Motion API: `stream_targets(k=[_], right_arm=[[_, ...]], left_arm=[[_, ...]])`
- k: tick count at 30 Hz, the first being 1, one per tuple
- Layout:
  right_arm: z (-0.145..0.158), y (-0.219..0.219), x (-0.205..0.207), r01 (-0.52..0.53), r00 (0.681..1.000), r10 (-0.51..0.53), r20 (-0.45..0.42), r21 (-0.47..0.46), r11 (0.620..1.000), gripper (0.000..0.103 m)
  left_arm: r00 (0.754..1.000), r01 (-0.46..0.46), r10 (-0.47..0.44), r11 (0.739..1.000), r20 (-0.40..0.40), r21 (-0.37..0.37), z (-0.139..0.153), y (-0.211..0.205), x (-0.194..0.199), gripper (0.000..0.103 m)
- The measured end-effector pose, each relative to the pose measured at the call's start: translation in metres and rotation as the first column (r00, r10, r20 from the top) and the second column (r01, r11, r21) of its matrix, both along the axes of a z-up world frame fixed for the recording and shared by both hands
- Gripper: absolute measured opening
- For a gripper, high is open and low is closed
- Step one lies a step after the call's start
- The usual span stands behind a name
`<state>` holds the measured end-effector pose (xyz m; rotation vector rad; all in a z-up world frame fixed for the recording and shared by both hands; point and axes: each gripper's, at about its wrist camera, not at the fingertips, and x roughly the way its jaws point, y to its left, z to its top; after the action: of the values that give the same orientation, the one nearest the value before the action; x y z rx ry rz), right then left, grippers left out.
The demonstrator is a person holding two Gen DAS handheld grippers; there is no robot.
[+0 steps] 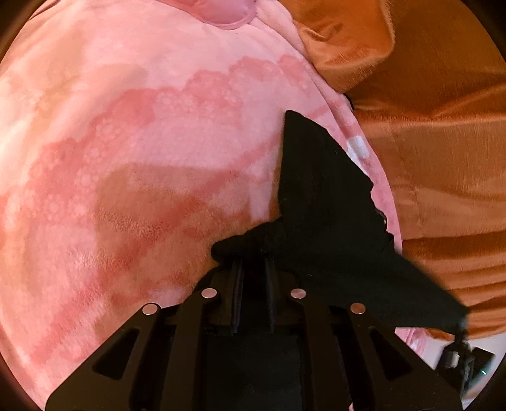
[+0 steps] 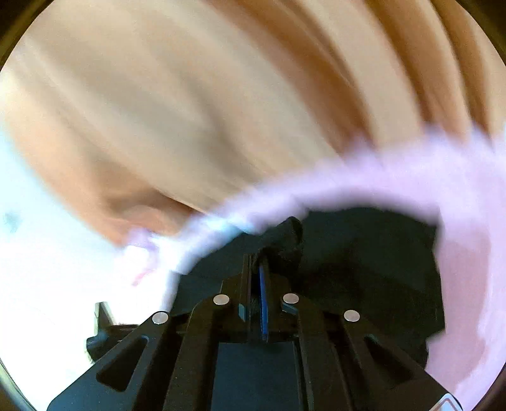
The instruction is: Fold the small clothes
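A small black garment point(image 1: 325, 202) lies partly on a pink patterned fleece blanket point(image 1: 132, 151) and stretches off to the lower right. My left gripper point(image 1: 253, 262) is shut on a bunched corner of it, the cloth wrapped over the fingertips. In the right wrist view, which is blurred, the same black garment point(image 2: 363, 253) hangs below and to the right. My right gripper point(image 2: 257, 256) is shut on a fold of it that sticks up past the tips. The right gripper also shows at the lower right corner of the left wrist view, holding the garment's far end.
An orange velvety cover point(image 1: 436, 132) lies in folds to the right of the blanket and fills the top of the right wrist view point(image 2: 189, 110). A pink cushion edge point(image 1: 227, 12) sits at the top. A bright white area point(image 2: 47, 268) is at the lower left.
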<state>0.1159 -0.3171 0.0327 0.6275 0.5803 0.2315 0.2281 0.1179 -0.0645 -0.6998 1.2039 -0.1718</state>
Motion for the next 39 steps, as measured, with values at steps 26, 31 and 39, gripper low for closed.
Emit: stream_targets(k=[26, 31, 39], right_arm=[[0.010, 0.001, -0.009, -0.033, 0.999, 0.029, -0.033, -0.125, 0.992, 0.006], [-0.065, -0.004, 0.003, -0.150, 0.879, -0.021, -0.476, -0.318, 0.936, 0.008], [-0.038, -0.020, 0.008, -0.027, 0.913, -0.071, -0.402, -0.233, 0.972, 0.067]], left_arm=[[0.998, -0.043, 0.038, 0.994, 0.045, 0.100, 0.018, 0.013, -0.004, 0.008], [0.997, -0.070, 0.072, 0.996, -0.025, 0.053, 0.004, 0.031, -0.005, 0.007], [0.999, -0.038, 0.038, 0.996, -0.003, -0.084, 0.018, 0.017, -0.013, 0.025]])
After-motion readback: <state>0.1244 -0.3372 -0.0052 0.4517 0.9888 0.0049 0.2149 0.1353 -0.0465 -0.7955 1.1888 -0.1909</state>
